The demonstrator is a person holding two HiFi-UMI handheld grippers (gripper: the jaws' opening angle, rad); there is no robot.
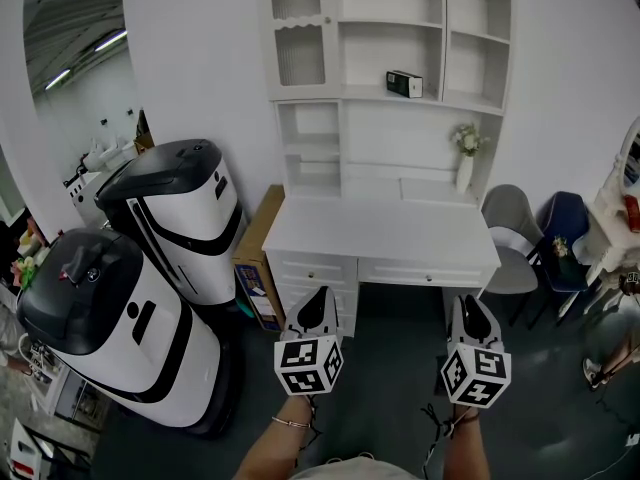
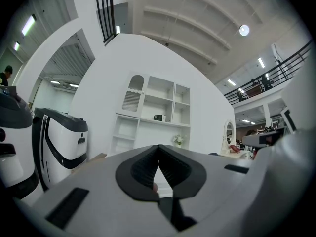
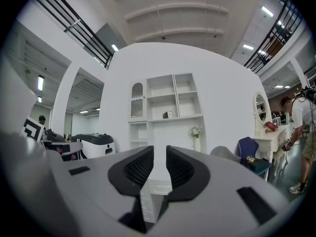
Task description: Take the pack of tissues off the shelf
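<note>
The pack of tissues (image 1: 404,84) is a small dark box lying on a middle shelf of the white shelf unit (image 1: 390,98) that rises over a white desk (image 1: 380,233). It also shows small and far off in the left gripper view (image 2: 158,117) and the right gripper view (image 3: 168,115). Both grippers are held level well short of the desk, pointing toward it. My left gripper (image 1: 318,300) (image 2: 158,147) is shut, its jaw tips touching with nothing between. My right gripper (image 1: 468,304) (image 3: 159,149) is open by a narrow gap and holds nothing.
Two large white-and-black machines (image 1: 150,268) stand at the left, with a cardboard box (image 1: 258,258) against the desk's side. A vase of flowers (image 1: 466,158) stands on the desk. Chairs (image 1: 540,238) are at the right, and a person (image 3: 303,132) stands at the far right.
</note>
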